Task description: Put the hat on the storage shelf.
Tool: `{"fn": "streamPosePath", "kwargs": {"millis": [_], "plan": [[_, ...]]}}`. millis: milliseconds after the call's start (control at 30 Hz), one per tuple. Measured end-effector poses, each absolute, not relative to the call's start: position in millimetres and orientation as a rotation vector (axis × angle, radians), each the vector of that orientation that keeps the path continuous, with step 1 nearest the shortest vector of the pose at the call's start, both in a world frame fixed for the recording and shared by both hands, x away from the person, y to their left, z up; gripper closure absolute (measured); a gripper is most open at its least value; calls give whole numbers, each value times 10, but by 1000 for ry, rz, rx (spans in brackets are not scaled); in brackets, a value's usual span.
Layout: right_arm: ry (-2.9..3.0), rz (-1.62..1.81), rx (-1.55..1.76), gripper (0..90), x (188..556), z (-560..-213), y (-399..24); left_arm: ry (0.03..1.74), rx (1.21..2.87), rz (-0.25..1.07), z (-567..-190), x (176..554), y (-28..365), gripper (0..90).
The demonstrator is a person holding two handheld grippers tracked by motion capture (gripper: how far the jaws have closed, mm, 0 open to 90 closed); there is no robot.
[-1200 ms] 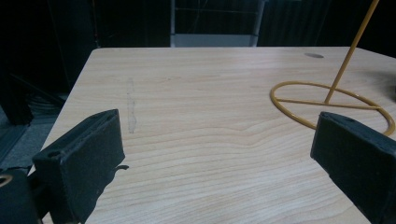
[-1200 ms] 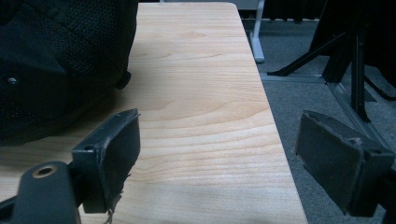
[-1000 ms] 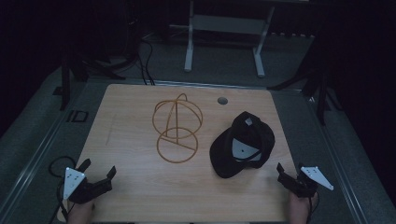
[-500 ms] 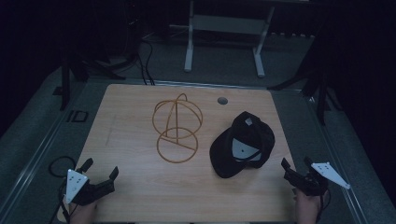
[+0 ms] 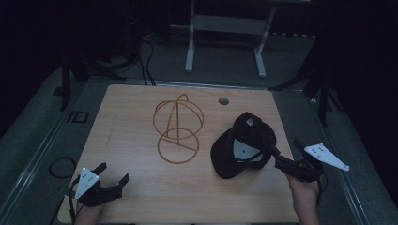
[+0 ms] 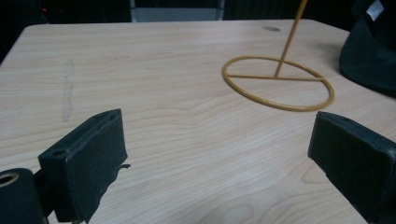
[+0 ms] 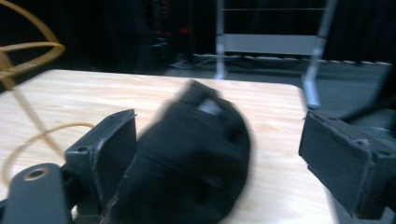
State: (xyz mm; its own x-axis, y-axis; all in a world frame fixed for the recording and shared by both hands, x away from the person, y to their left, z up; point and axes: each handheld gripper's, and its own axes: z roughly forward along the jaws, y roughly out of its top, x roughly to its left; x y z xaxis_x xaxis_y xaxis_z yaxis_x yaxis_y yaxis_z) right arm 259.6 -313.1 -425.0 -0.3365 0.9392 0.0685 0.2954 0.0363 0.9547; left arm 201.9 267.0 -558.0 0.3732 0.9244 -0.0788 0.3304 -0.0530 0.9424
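Observation:
A black cap lies on the wooden table, right of centre. A yellow wire hat stand rises beside it at mid-table, with a ring base. My right gripper hovers at the cap's right edge, jaws open. The cap sits between and just beyond those jaws in the right gripper view, blurred. My left gripper rests open near the front left corner, apart from both objects, with bare wood between its jaws.
A small round grommet sits in the tabletop near the far edge. A metal frame stands on the floor behind the table. Cables trail on the floor at left.
My right gripper has moved forward and left from the table's front right edge up to the cap. The left gripper has barely shifted.

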Motion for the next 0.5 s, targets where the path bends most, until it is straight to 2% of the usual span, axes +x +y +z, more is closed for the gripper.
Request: {"fn": "streamPosePath", "kwargs": {"millis": [200,500], "plan": [[1759,1285,1271,109,2798,-4294,-2935,1138,1605,734,-5581,2019,2655,47],[1781,1099,1434,109,3142,-4658,-2798,1129,1598,723,-5577,2022,2675,47]]}}
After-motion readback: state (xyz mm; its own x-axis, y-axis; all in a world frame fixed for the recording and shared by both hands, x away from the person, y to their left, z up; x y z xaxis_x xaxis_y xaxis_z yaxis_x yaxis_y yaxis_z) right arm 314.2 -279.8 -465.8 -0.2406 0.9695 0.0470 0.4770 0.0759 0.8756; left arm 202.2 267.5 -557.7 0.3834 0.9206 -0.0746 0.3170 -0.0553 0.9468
